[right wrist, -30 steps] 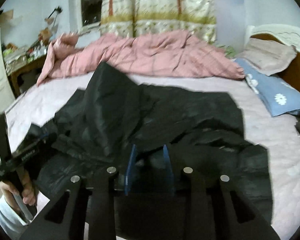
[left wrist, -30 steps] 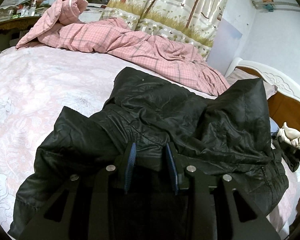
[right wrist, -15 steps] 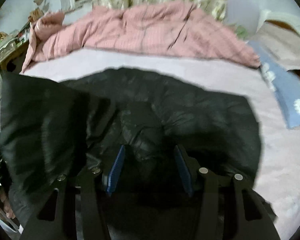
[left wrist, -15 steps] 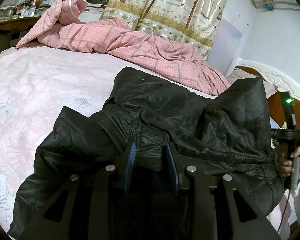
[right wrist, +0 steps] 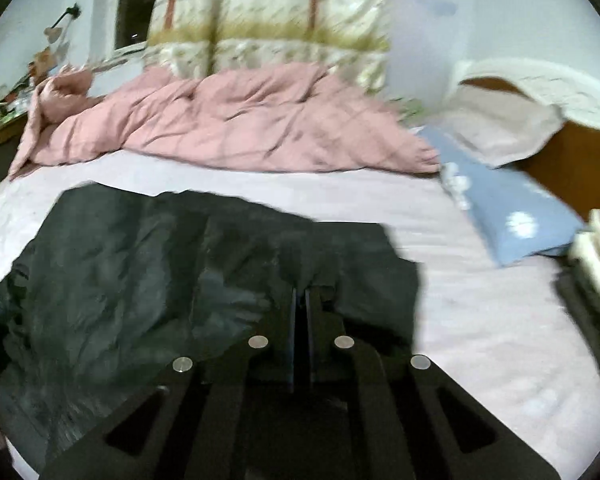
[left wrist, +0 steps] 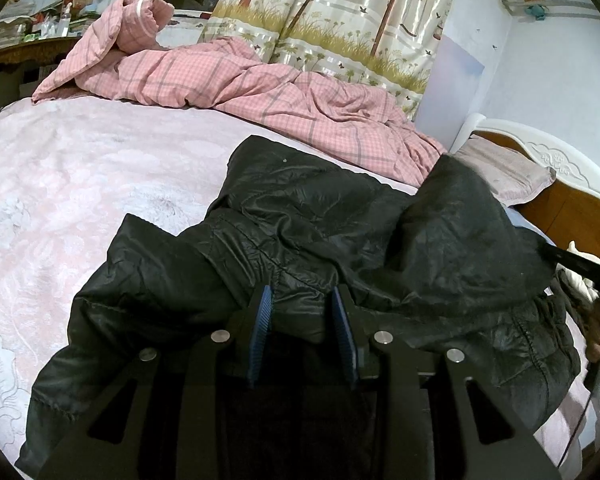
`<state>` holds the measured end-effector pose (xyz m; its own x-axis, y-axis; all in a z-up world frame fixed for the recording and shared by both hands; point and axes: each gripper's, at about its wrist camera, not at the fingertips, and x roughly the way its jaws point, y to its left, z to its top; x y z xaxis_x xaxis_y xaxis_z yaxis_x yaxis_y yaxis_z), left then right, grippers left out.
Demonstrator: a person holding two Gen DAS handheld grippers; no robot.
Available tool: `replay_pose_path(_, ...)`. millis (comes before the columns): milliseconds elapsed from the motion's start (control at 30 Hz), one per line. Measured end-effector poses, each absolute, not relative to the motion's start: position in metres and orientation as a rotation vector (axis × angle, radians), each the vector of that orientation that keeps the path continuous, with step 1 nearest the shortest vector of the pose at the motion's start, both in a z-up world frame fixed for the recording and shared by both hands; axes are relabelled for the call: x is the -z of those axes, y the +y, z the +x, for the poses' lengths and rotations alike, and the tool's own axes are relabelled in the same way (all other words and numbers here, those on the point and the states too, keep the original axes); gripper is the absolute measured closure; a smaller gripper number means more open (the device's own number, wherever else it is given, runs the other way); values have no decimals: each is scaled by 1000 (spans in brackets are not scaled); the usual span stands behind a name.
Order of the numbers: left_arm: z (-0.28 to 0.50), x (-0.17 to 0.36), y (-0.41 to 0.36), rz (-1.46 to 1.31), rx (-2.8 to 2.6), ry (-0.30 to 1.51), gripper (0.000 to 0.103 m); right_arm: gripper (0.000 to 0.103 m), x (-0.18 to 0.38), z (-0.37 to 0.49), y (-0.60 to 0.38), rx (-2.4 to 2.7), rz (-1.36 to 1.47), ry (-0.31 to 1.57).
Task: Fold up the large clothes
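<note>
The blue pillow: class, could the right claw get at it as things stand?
Probably not yet: the right claw is shut on the black jacket; otherwise only bare sheet lies before the blue pillow.

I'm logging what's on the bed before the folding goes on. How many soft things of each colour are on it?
Black: 1, the jacket
Pink checked: 1, the quilt
Blue with white flowers: 1, the pillow
Beige: 1, the pillow by the headboard
Total: 4
</note>
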<state>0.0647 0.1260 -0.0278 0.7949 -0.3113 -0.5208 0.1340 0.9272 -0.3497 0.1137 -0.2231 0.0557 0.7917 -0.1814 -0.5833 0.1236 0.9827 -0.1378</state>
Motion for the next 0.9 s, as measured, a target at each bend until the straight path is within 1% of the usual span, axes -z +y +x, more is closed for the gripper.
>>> replay_pose_path(167,64,27,127,-302,245,605,70,98,-35,83,-236,176,-81,710)
replay_pose_path(300,62,21,124,-285,260,603,59,98,-15,72,-241,162,-65,741)
replay_pose_path(400,48,-3,115,-187,268,544,58,98,-21,58,-249,133,-19,691)
replay_pose_path(433,44,-14,111,-138,256,516,52,96,-24,56,-252,124,-2,671)
replay_pose_path(500,51,-32,103,-40,187,546,44,80,-33,55,-259,113,30,635)
replay_pose_path(533,58,-37,100,-6,150,574,44,60,-36,58,-262,124,37,636)
replay_pose_path(567,65,-43,100,11,129,595,44,45,-38,63,-267,133,53,643)
replay_pose_path(633,86,-53,102,34,87,631,44,45,-40,71,-273,113,87,663)
replay_pose_path(767,143,-62,99,110,77,741,42,45,-26,101,-280,16,121,790)
replay_pose_path(800,155,-61,96,122,83,760,41,45,-20,108,-280,6,109,815)
replay_pose_path(900,189,-48,84,159,156,860,28,45,-13,117,-274,-5,49,820)
